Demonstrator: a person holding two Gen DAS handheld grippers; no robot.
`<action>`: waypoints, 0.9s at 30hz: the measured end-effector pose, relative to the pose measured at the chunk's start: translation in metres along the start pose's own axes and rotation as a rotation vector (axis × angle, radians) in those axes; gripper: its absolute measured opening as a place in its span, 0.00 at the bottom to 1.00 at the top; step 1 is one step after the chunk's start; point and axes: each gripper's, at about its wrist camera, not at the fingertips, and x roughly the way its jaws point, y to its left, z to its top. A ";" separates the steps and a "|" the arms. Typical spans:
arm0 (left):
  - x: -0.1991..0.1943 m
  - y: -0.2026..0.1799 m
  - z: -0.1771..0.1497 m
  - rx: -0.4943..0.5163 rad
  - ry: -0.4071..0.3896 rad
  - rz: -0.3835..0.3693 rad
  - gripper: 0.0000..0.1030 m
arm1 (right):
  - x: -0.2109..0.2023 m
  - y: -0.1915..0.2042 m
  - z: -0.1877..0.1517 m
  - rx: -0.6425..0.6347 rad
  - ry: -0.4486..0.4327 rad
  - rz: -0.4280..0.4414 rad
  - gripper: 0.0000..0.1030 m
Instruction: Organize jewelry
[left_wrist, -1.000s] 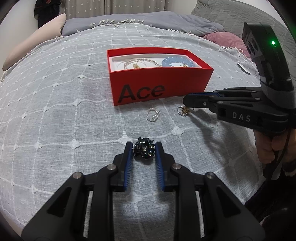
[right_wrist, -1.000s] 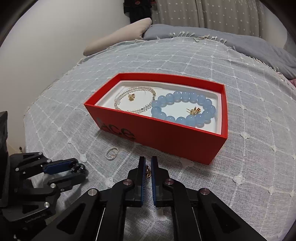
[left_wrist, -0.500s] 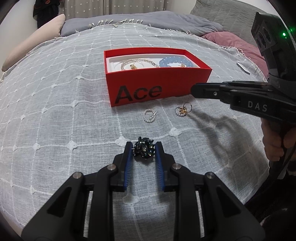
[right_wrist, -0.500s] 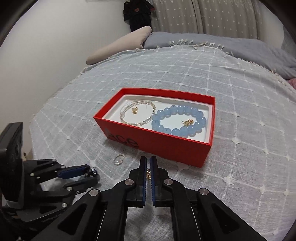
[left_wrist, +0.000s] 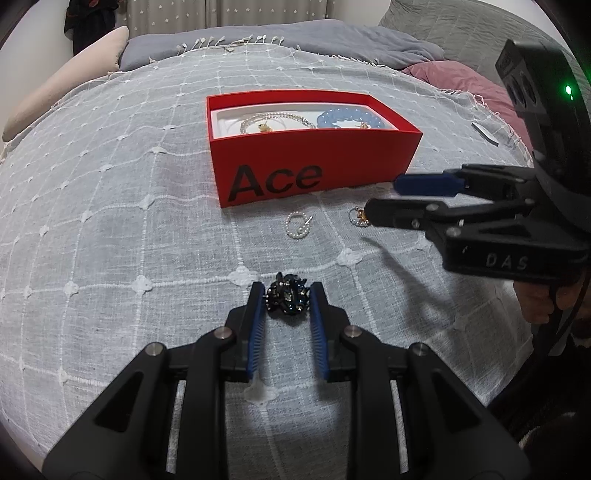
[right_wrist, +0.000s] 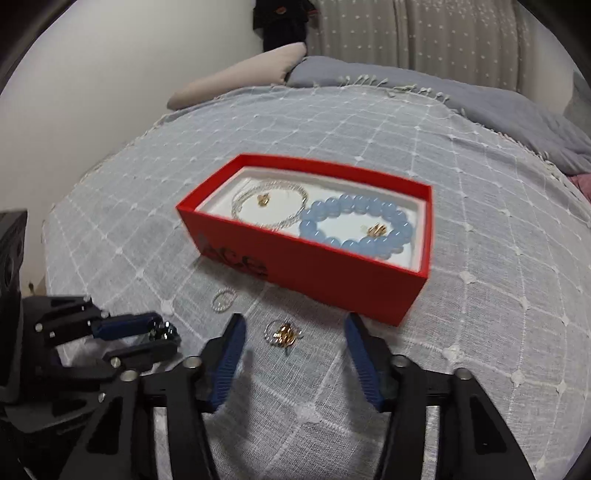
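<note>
there, gold earring (right_wrist: 283, 335) between parted fingers (right_wrist: 229, 354)

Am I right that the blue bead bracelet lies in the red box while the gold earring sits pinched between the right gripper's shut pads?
Not quite: in the right wrist view the right gripper is open, its jaws having just been opening, and the gold earring lies loose between them. The blue bead bracelet does lie in the red box.

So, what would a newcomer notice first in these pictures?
The red box in the middle of the bed, with a blue bracelet and a pearl strand inside. In front of it lie two small earrings, the gold one between the right tongs, which have just opened. The left tongs pinch a dark brooch.
</note>
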 end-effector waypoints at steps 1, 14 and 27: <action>0.000 0.001 0.000 -0.001 0.001 0.000 0.26 | 0.001 0.002 -0.001 -0.012 0.006 0.000 0.43; -0.001 0.001 0.000 0.002 0.004 -0.004 0.25 | 0.006 -0.021 0.005 0.130 0.014 0.133 0.04; -0.002 0.000 0.000 0.000 0.003 -0.002 0.26 | -0.009 -0.024 0.002 0.154 -0.011 0.091 0.19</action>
